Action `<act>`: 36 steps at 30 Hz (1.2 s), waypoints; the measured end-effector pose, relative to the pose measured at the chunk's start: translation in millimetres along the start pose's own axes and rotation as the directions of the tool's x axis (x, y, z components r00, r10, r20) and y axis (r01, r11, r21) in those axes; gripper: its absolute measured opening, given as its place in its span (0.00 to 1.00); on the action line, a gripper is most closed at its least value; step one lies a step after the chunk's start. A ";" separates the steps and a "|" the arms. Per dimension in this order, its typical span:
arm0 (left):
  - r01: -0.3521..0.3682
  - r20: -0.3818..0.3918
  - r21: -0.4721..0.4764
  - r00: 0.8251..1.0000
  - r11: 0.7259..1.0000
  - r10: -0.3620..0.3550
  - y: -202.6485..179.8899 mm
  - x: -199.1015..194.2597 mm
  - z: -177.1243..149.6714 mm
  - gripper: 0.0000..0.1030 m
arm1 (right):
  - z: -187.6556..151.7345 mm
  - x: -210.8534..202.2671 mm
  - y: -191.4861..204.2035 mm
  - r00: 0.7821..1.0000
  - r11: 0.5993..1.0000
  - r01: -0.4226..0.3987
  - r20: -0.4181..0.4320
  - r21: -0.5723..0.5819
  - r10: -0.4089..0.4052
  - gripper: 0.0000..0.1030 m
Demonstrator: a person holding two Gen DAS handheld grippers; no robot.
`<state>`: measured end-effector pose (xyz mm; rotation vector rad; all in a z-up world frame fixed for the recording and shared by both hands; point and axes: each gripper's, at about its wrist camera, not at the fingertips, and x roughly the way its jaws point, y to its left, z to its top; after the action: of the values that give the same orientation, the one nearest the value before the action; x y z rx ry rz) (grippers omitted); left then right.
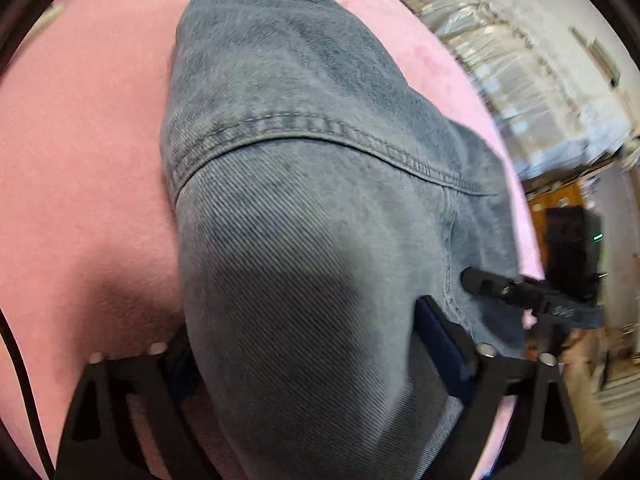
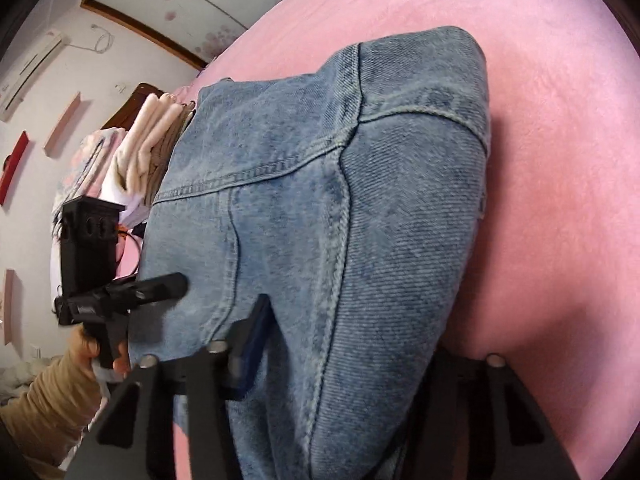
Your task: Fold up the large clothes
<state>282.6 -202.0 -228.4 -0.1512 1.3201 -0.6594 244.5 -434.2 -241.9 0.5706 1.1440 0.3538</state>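
Blue denim jeans [image 1: 304,184] lie folded on the pink bed sheet [image 1: 80,168]; they also fill the right wrist view [image 2: 320,200]. My left gripper [image 1: 304,356] has its fingers spread wide on either side of a thick fold of denim, which bulges between them. My right gripper [image 2: 348,344] likewise straddles the denim, one finger [image 2: 250,344] on its left and the other hidden by cloth. Each gripper shows in the other's view: the right one [image 1: 516,292] and the left one [image 2: 120,292], both at the jeans' edge.
The pink sheet [image 2: 560,160] surrounds the jeans. A stack of folded clothes [image 2: 148,140] lies at the far end of the bed. A wall with an air conditioner [image 2: 28,76] is behind it. A curtained window [image 1: 520,60] and dark furniture [image 1: 572,240] stand beyond the bed's edge.
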 end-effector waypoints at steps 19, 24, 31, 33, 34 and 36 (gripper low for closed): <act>-0.148 0.056 0.108 0.988 0.983 0.142 -4.4 -213.8 -91.7 0.48 | -79.3 -45.1 212.7 0.998 0.982 -0.060 0.025 -0.181 0.066 0.19; -0.223 0.121 0.082 0.970 0.971 0.212 48.9 -314.5 -67.7 0.48 | -37.5 -20.6 312.3 0.989 0.951 -0.141 0.013 -0.276 0.150 0.19; -0.281 0.187 0.105 0.948 0.954 0.259 140.8 -413.6 52.3 0.49 | 84.8 30.3 428.1 0.972 0.915 -0.183 0.071 -0.360 0.222 0.19; -0.314 0.216 0.115 0.934 0.942 0.285 171.1 -427.6 89.0 0.49 | 118.9 54.5 450.8 0.968 0.911 -0.179 0.098 -0.371 0.230 0.19; -0.321 0.225 0.108 0.930 0.941 0.291 187.2 -432.0 105.7 0.49 | 134.8 68.2 461.1 0.967 0.910 -0.174 0.112 -0.377 0.231 0.19; -0.327 0.236 0.091 0.925 0.941 0.299 227.0 -434.4 140.9 0.50 | 160.1 90.7 468.5 0.961 0.912 -0.186 0.126 -0.366 0.246 0.19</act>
<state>453.0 173.6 71.5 0.0918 1.0551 -0.4383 437.7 -46.7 14.7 0.4021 0.8274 0.6746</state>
